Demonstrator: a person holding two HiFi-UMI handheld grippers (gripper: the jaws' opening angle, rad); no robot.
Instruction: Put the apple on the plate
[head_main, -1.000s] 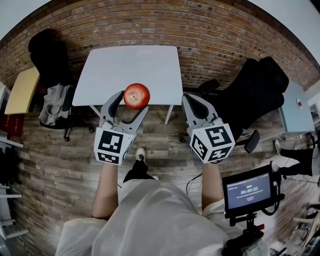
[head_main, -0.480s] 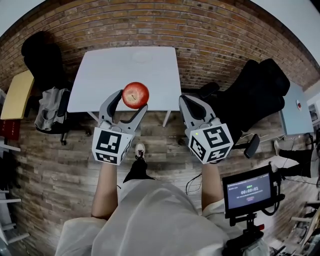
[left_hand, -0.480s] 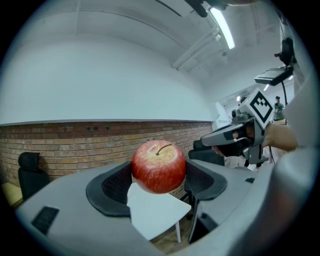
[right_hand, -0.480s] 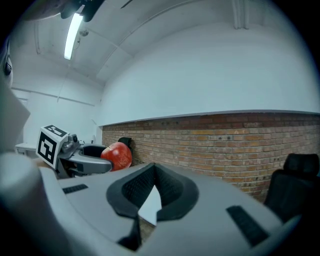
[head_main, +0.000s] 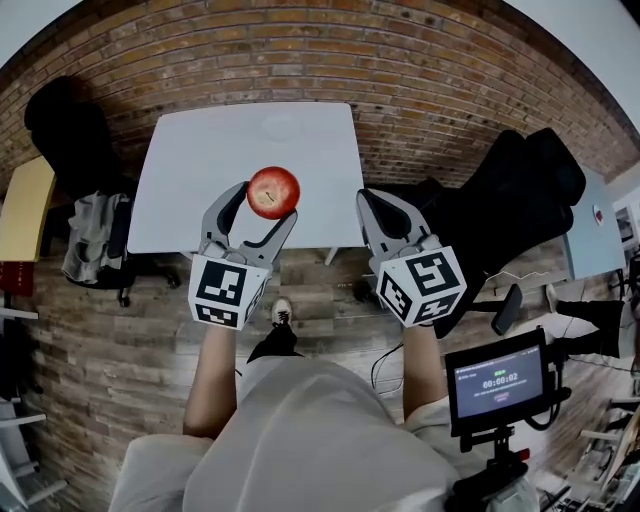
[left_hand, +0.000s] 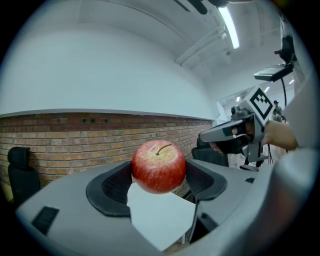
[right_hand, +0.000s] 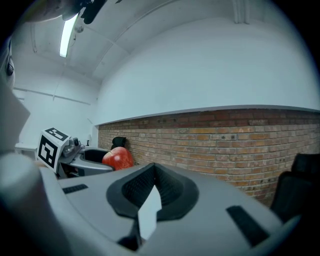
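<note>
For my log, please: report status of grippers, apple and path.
Left gripper shut on apple, over near edge of table. Right gripper shut, empty. Plate at far side; nothing between.

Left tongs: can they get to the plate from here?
Probably yes. The left tongs, shut on the apple, hang over the near edge of the table; the plate lies straight ahead, and nothing shows in between.
</note>
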